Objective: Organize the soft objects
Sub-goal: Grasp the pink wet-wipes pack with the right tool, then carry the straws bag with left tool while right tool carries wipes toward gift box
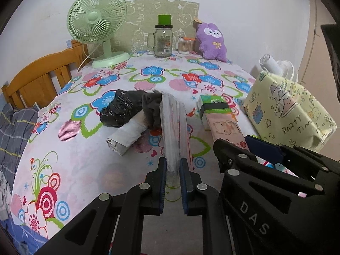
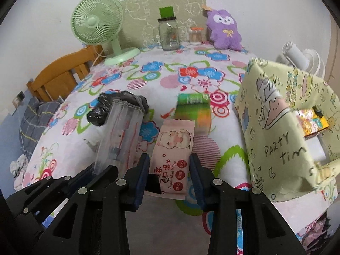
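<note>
My left gripper (image 1: 172, 170) is shut on a clear plastic packet (image 1: 173, 131) and holds it on edge above the floral cloth; the packet also shows in the right wrist view (image 2: 121, 136). My right gripper (image 2: 169, 174) is closed around a pink wet-wipes pack (image 2: 174, 146), its pads against both sides; the pack also shows in the left wrist view (image 1: 227, 127). A green tissue pack (image 2: 193, 108) lies just beyond. A black plastic bundle (image 1: 121, 108), a grey cloth (image 1: 150, 106) and a white paper roll (image 1: 125, 138) lie left of the packet.
A yellow "Party Time" box (image 2: 276, 123) stands open at the right. At the back are a green fan (image 1: 97, 25), a glass jar (image 1: 162, 40), a cotton swab jar (image 1: 185, 45) and a purple plush (image 1: 212, 40). A wooden headboard (image 1: 38, 80) is left.
</note>
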A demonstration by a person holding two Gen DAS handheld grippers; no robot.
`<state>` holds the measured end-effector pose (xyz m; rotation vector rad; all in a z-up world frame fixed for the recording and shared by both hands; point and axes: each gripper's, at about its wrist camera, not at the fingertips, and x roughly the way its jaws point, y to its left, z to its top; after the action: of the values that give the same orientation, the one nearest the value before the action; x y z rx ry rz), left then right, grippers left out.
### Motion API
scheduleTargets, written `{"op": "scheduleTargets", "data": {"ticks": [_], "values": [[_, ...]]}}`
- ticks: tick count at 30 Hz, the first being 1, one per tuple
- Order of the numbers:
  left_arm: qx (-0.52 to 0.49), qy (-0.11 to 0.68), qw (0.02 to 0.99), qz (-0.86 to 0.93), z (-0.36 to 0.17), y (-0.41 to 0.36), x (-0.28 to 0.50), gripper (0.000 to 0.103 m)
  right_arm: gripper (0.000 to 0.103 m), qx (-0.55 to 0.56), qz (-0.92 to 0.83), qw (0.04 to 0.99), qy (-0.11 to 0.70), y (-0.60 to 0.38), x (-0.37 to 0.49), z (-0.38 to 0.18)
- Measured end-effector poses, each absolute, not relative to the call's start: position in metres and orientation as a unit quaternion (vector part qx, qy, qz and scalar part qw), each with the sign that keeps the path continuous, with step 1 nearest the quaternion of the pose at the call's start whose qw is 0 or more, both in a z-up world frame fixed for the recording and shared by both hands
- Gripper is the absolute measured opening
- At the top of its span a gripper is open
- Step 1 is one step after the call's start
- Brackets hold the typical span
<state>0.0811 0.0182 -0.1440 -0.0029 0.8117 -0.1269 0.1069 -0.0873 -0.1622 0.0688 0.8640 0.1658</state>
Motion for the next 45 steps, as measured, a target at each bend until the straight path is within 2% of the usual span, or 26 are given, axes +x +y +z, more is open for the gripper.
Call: {"op": "scheduleTargets", "data": {"ticks": [27, 45], "values": [[-0.005, 0.331, 0.942, -0.05, -0.074, 0.014, 0.059, 0.009, 0.042, 0.019, 0.096, 0.932, 0.349, -0.089, 0.082, -0.085], [0.005, 0.311, 0.949, -0.05, -0.052, -0.013, 0.062, 0.009, 0.042, 0.021, 0.092, 0.94, 0.327, -0.117, 0.082, -0.062]]}}
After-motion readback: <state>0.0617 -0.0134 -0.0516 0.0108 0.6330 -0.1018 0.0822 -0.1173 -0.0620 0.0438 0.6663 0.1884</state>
